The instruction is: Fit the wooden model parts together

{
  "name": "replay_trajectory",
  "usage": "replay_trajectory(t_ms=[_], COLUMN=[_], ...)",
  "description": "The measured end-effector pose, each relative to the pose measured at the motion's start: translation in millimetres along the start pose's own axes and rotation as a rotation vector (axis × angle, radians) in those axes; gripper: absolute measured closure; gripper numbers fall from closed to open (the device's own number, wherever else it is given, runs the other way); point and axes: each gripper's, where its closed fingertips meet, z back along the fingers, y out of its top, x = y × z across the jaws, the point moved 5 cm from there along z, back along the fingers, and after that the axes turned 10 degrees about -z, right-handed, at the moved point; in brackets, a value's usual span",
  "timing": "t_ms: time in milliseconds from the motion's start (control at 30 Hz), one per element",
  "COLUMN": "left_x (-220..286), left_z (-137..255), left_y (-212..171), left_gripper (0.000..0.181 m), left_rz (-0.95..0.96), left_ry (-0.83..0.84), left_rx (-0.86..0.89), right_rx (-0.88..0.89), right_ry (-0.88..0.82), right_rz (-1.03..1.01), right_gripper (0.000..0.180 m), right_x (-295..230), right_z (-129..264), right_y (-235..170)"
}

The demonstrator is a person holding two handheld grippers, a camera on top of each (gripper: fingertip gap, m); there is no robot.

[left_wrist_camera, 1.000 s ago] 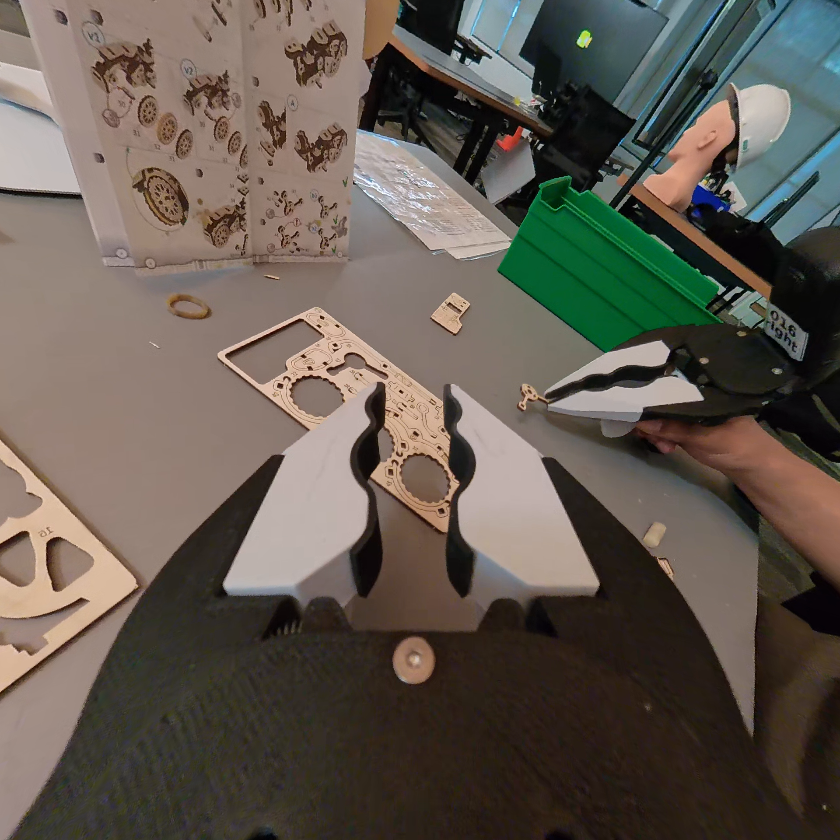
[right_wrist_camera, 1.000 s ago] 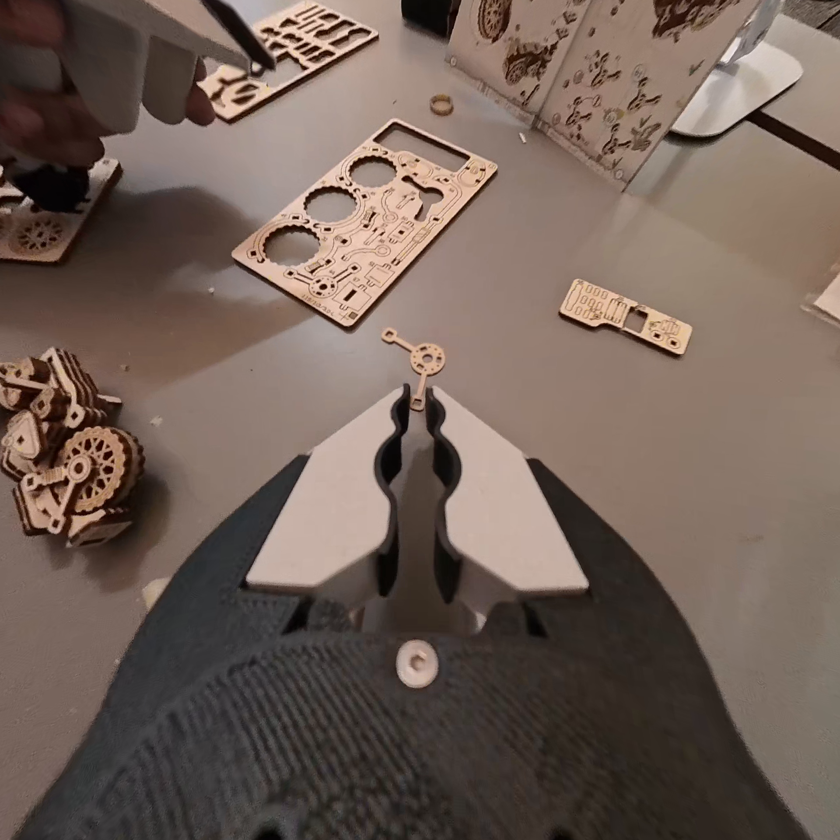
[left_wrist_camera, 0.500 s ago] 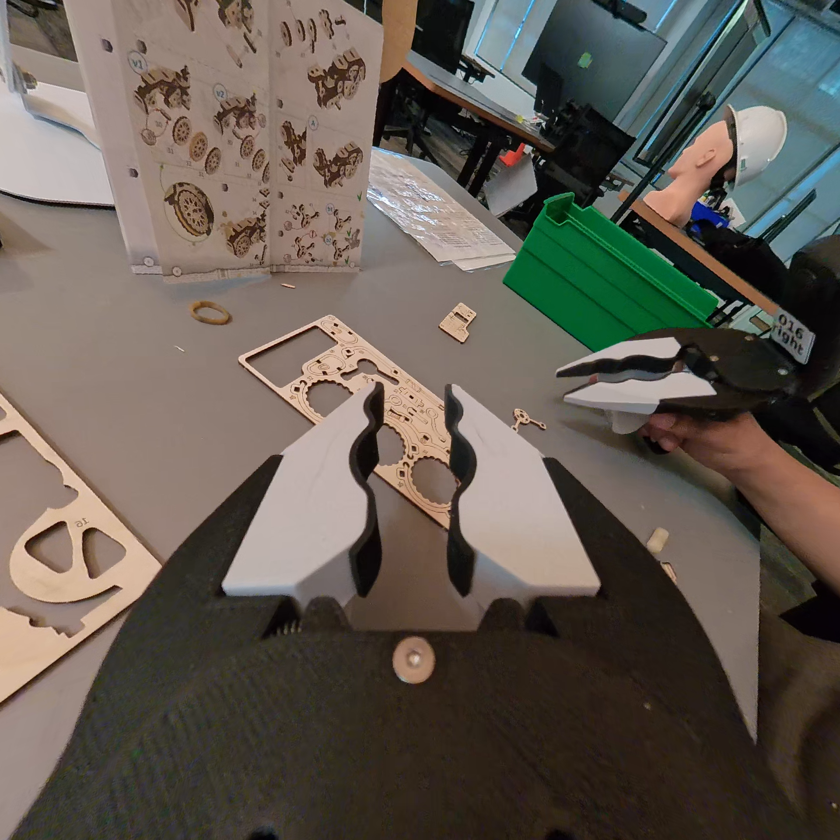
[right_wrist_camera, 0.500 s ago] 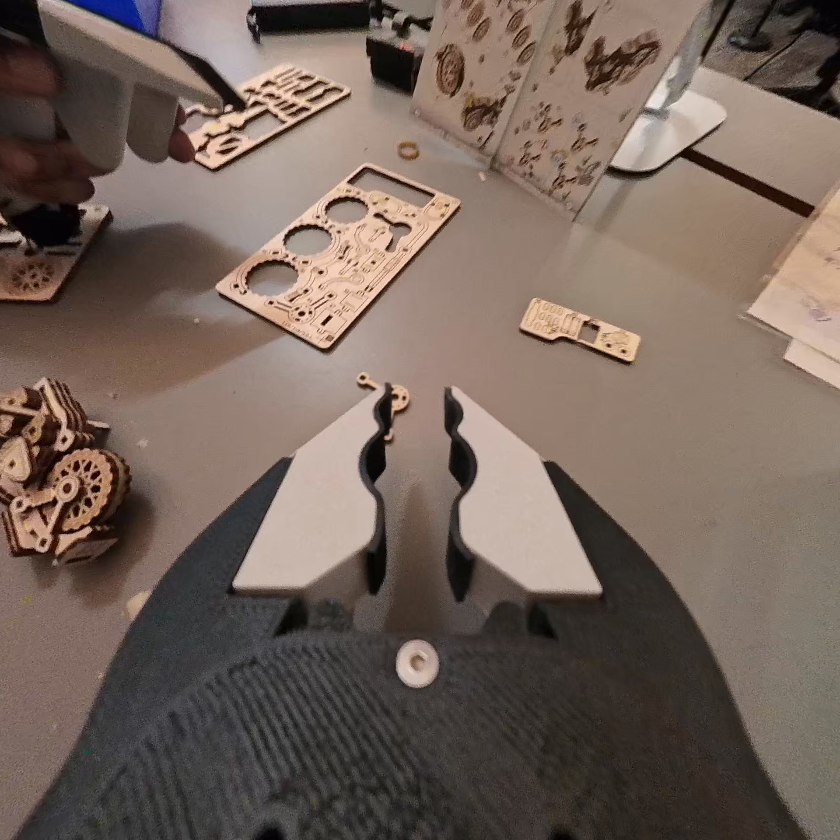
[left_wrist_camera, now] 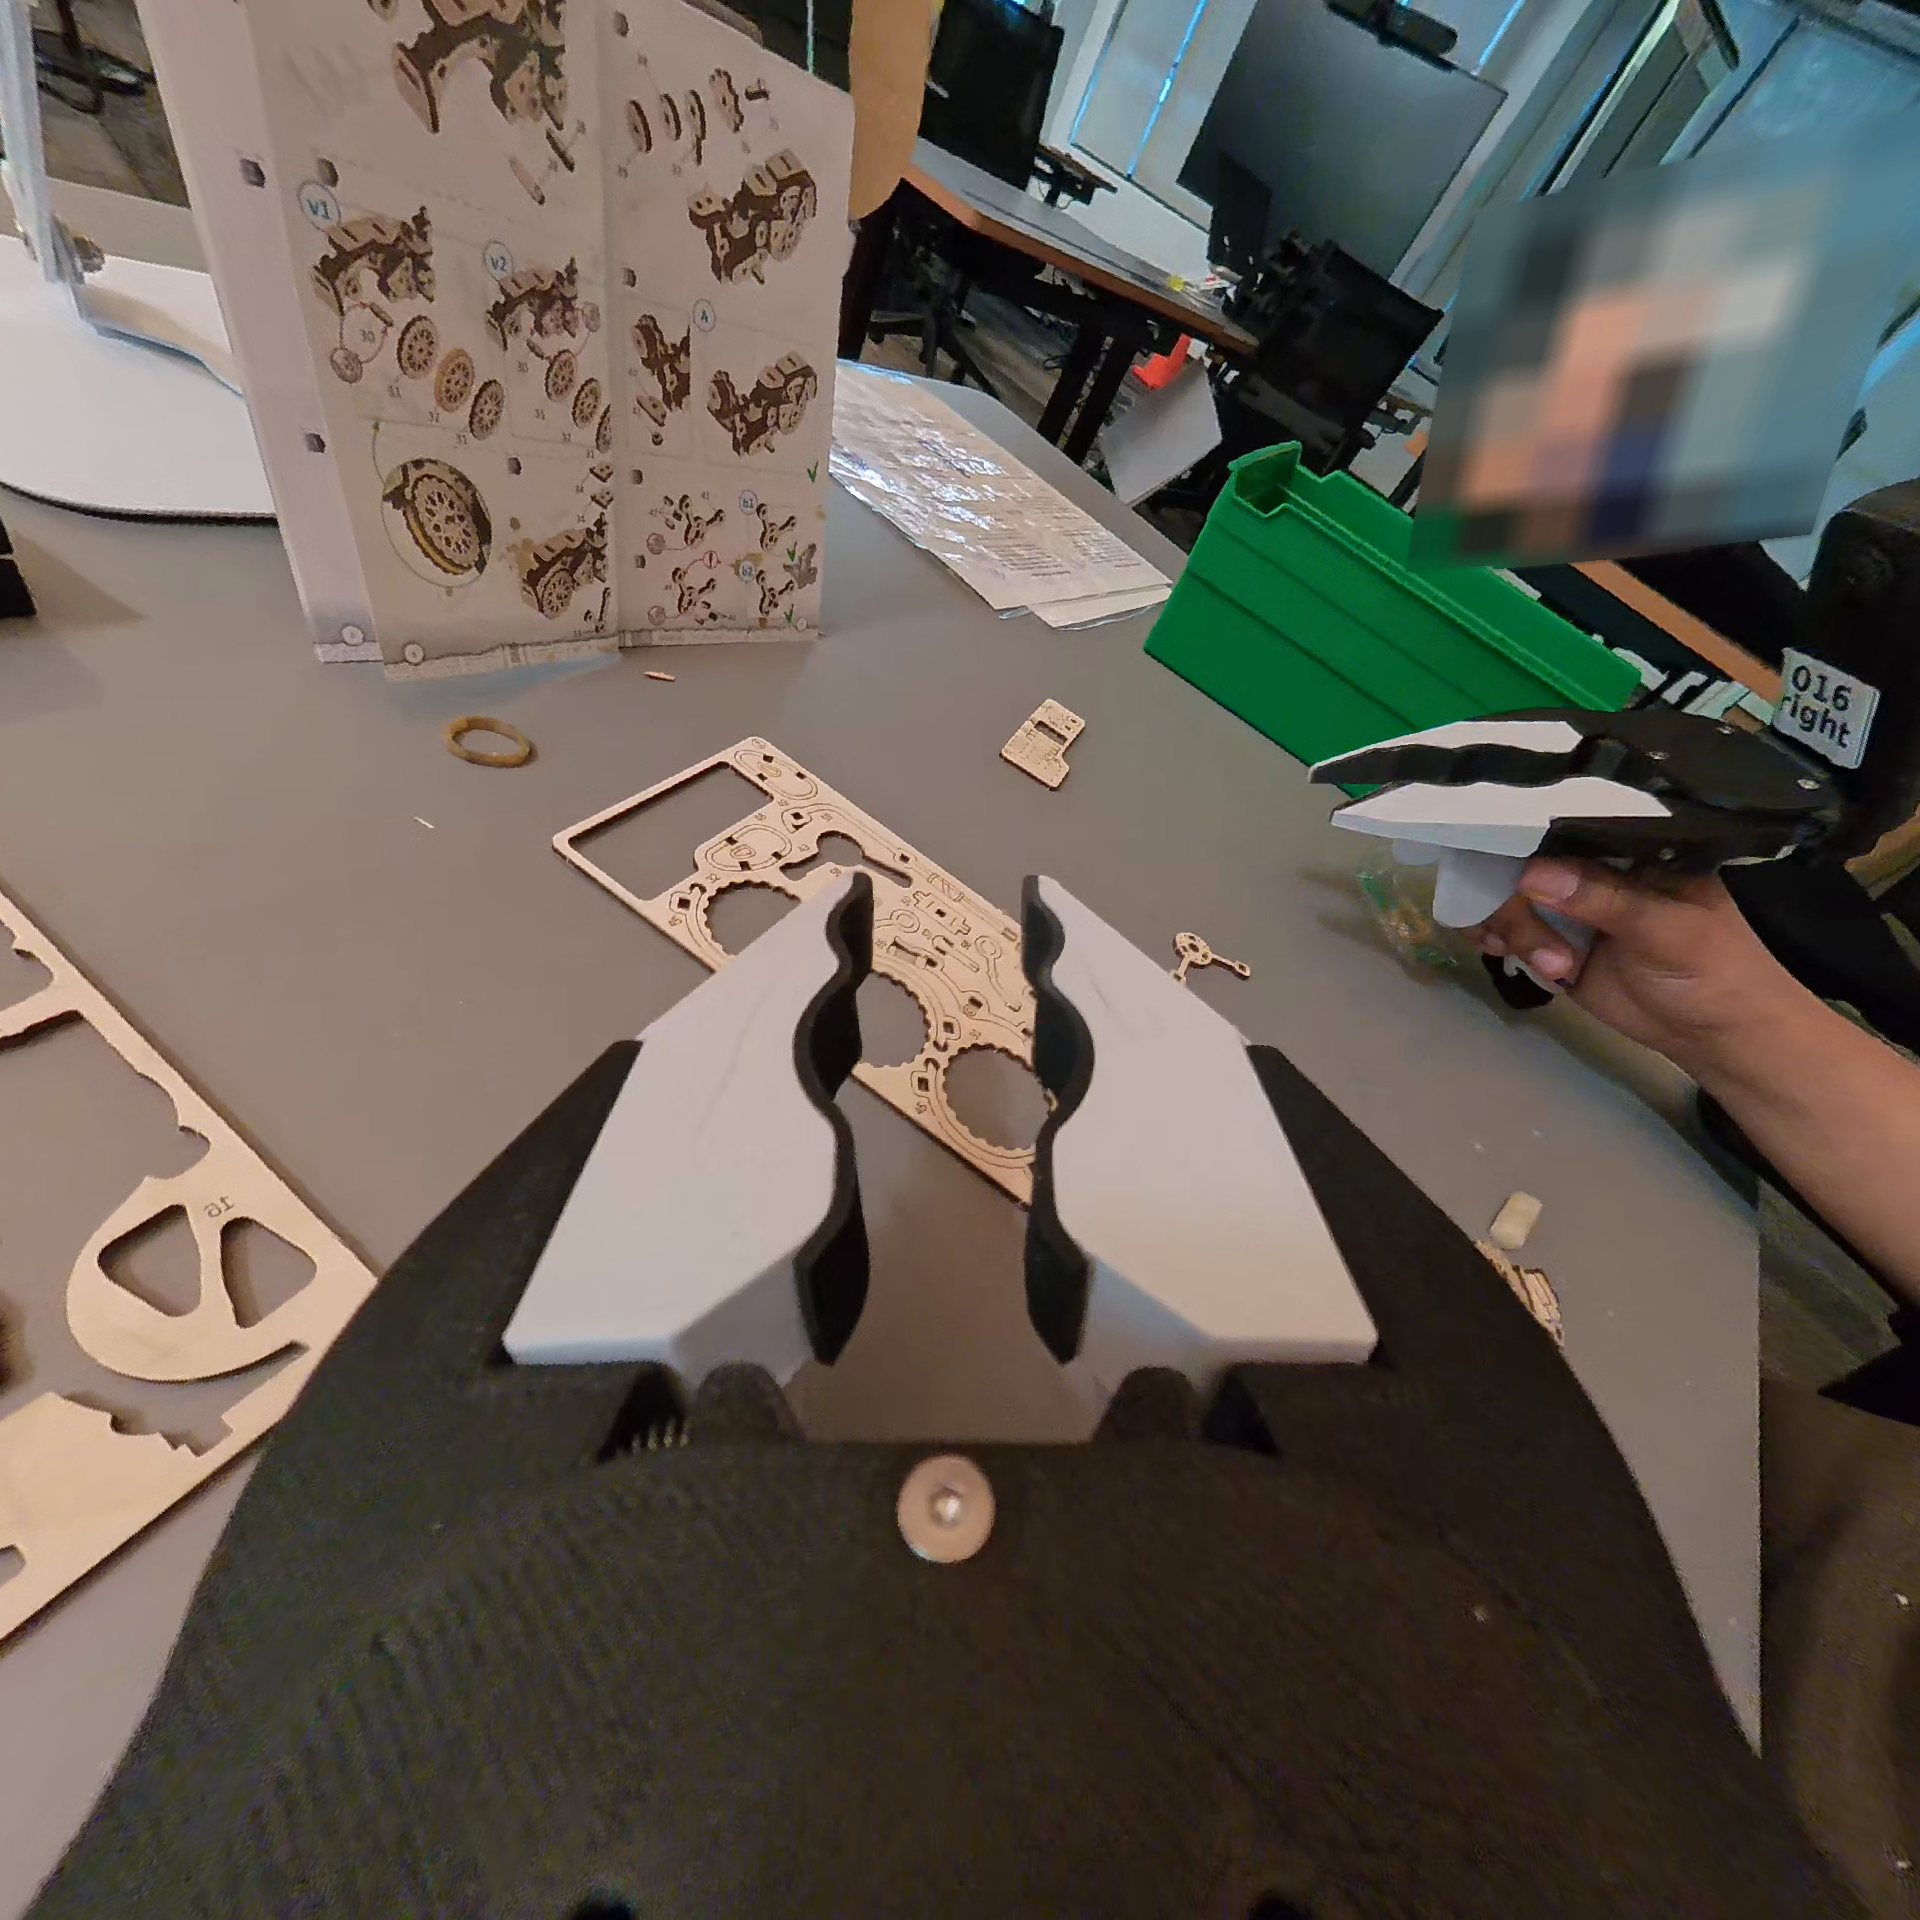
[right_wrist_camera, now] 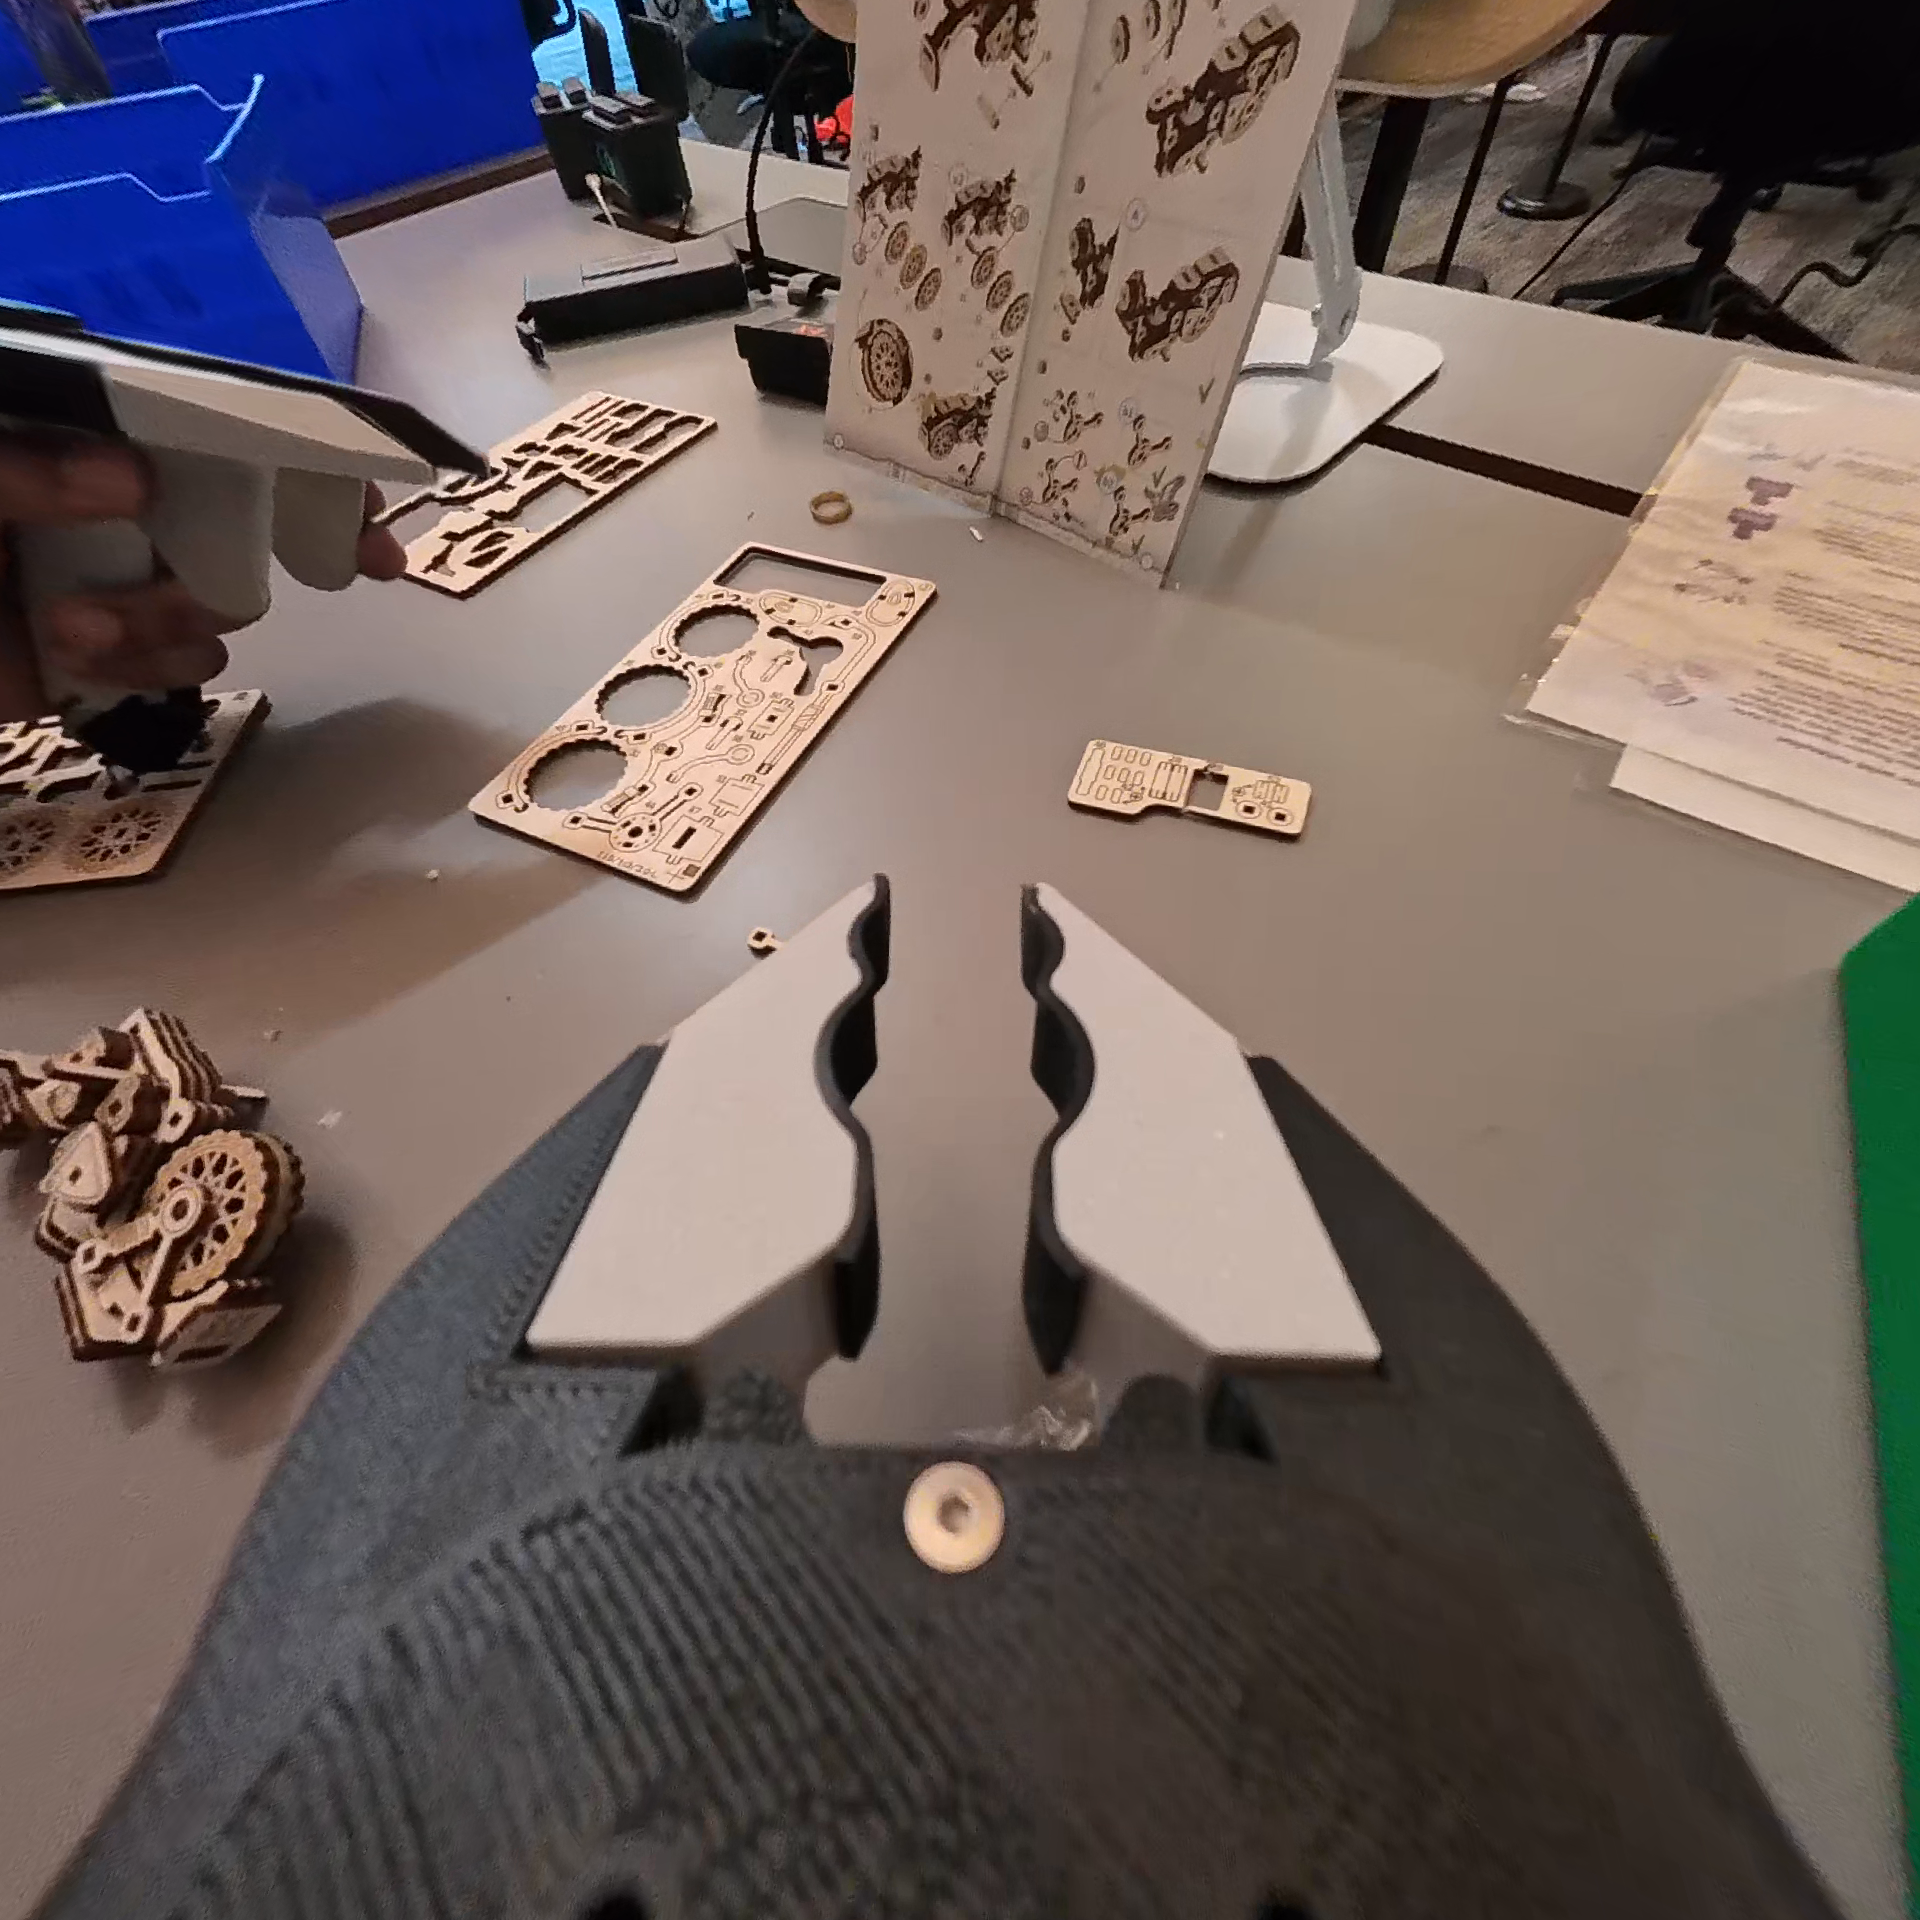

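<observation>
A small wooden gear-and-arm part [left_wrist_camera: 1208, 956] lies flat on the grey table; in the right wrist view only its tip [right_wrist_camera: 764, 940] shows beside my left finger. My right gripper [right_wrist_camera: 954, 894] is open and empty, raised above the table; it also shows in the left wrist view [left_wrist_camera: 1335, 795]. My left gripper [left_wrist_camera: 940, 894] is open and empty above a punched plywood sheet [left_wrist_camera: 831, 935], which also shows in the right wrist view [right_wrist_camera: 707, 717]. A part-built wooden model [right_wrist_camera: 156, 1195] with a spoked wheel sits at the left.
A folded instruction sheet [left_wrist_camera: 540, 343] stands at the back. A small plywood fret [right_wrist_camera: 1190, 787], a rubber band [left_wrist_camera: 486, 742], more plywood sheets [left_wrist_camera: 125, 1288] [right_wrist_camera: 561, 488], a green bin [left_wrist_camera: 1371, 623], a blue bin [right_wrist_camera: 187, 218] and papers [right_wrist_camera: 1766, 623] surround the work area. Some 20 cm of space lies between my two pairs of fingers. The part-built wooden model [right_wrist_camera: 156, 1195] is about 15 cm from my right fingertips.
My right gripper opened, let go of the small gear-and-arm part onto the table, then drew back and rose. My left gripper pulled back slightly and stayed open.
</observation>
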Motion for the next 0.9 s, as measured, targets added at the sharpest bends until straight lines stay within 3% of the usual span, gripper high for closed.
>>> replay_trajectory(t_ms=[900], left_x=[-5.5], left_z=[4.1], left_y=[1.7], left_gripper=[0.148], left_rz=[-0.004], left_ry=[0.022], left_rx=[0.009], right_rx=[-0.027], right_ry=[0.000], right_rz=[0.022], right_gripper=[0.156], right_x=[-8.1], right_z=[-5.9], right_y=[-5.3])
